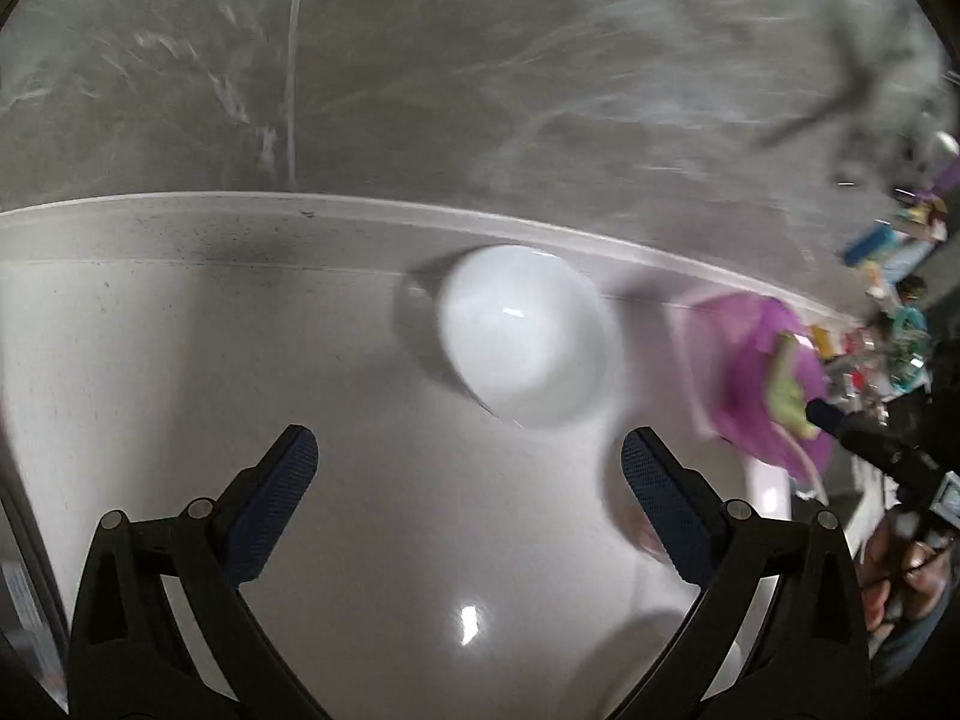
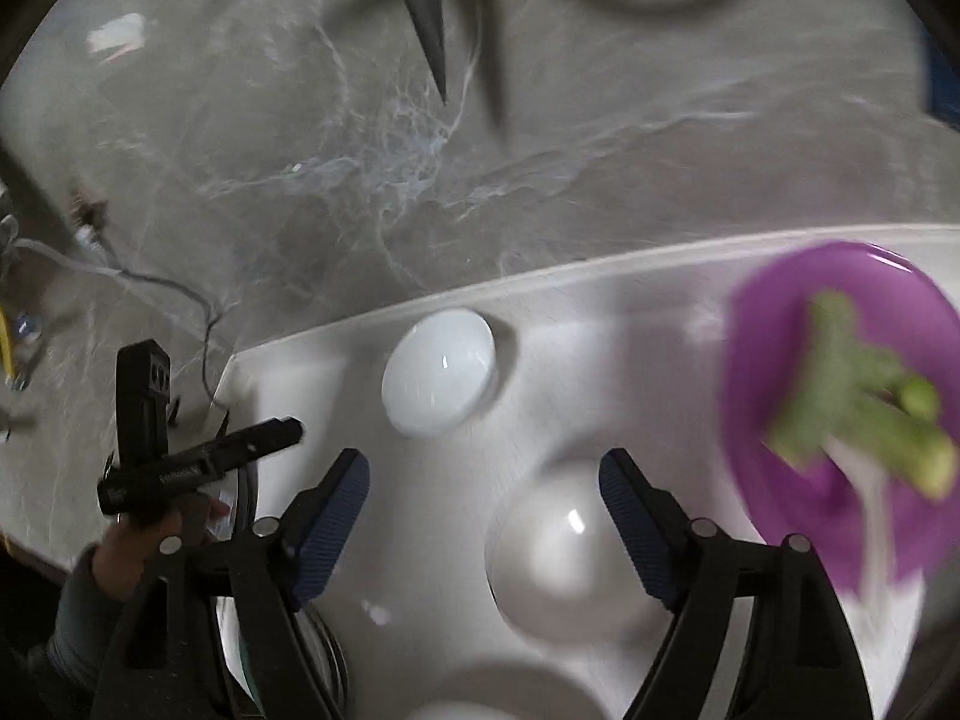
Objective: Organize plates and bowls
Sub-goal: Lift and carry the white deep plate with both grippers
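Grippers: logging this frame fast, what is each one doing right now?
Left gripper: open, holding nothing, white bowl ahead.
Right gripper: open, holding nothing, above a second white bowl.

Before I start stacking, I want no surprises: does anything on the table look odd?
Yes. The purple plate at the right still has green broccoli-like food on it. The white bowls look empty and upright; nothing spilled.

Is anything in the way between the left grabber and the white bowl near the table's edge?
Nothing visible is. The open left gripper faces the round white bowl across bare white table; the purple plate sits off to the right.
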`<state>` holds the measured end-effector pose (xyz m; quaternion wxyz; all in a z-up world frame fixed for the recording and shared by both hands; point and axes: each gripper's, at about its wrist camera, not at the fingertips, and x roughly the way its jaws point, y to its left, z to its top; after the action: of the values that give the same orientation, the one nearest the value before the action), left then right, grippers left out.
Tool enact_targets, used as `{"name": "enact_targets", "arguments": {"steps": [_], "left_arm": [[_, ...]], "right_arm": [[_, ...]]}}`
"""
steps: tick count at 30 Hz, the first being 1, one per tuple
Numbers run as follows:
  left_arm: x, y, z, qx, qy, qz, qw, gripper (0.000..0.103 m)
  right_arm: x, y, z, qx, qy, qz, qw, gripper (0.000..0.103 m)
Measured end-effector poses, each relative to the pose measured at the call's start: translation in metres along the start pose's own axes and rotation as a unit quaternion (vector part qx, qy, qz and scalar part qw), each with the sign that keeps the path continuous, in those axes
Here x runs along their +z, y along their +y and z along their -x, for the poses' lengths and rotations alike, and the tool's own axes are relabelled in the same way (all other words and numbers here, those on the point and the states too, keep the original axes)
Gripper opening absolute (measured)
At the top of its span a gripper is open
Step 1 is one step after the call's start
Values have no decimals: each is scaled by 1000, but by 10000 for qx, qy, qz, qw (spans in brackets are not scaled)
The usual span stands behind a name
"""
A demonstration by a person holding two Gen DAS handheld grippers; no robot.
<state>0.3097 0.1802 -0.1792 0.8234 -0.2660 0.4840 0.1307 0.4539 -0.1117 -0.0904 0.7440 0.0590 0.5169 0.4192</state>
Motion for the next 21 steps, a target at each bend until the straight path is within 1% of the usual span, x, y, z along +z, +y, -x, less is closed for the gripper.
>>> {"name": "enact_targets", "arguments": {"steps": [2,4,6,8,9,12,13,14,15,17,18,19,20,21], "left_arm": [[15,13,-21,72,124,59,9999,103],[19,27,-41,206,346,160,9991,102],[22,32,-60,148,519,208,9983,102],[24,33,-73,175,592,181,9979,101],[25,30,-80,158,604,222,9978,101],[33,37,-94,89,581,346,9977,99],[36,37,-98,95,578,339,9977,94],[37,37,-102,122,629,298,9975,82],[37,36,-105,140,669,279,9973,75],[31,34,-108,153,724,221,9970,56],[30,32,-111,160,726,190,9970,52],[30,32,-110,212,663,125,9975,49],[31,31,-111,202,650,91,9976,45],[31,31,-112,152,657,82,9977,42]], "right_arm": [[18,4,-41,-54,247,-18,9997,76],[25,8,-71,-125,460,-112,9988,69],[30,11,-101,-149,697,-122,9974,68],[29,7,-114,-315,821,-108,9961,68],[28,5,-123,-362,908,-171,9951,68],[27,-3,-142,-528,1083,-299,9923,68],[26,-4,-148,-566,1150,-296,9913,67],[26,-6,-151,-575,1186,-311,9908,66],[25,-7,-155,-587,1231,-321,9901,64],[24,-9,-162,-608,1297,-332,9891,58],[24,-9,-165,-630,1336,-328,9885,49],[23,-10,-169,-654,1391,-307,9876,43],[23,-10,-173,-677,1447,-299,9867,40],[22,-11,-176,-705,1497,-307,9857,30]]}}
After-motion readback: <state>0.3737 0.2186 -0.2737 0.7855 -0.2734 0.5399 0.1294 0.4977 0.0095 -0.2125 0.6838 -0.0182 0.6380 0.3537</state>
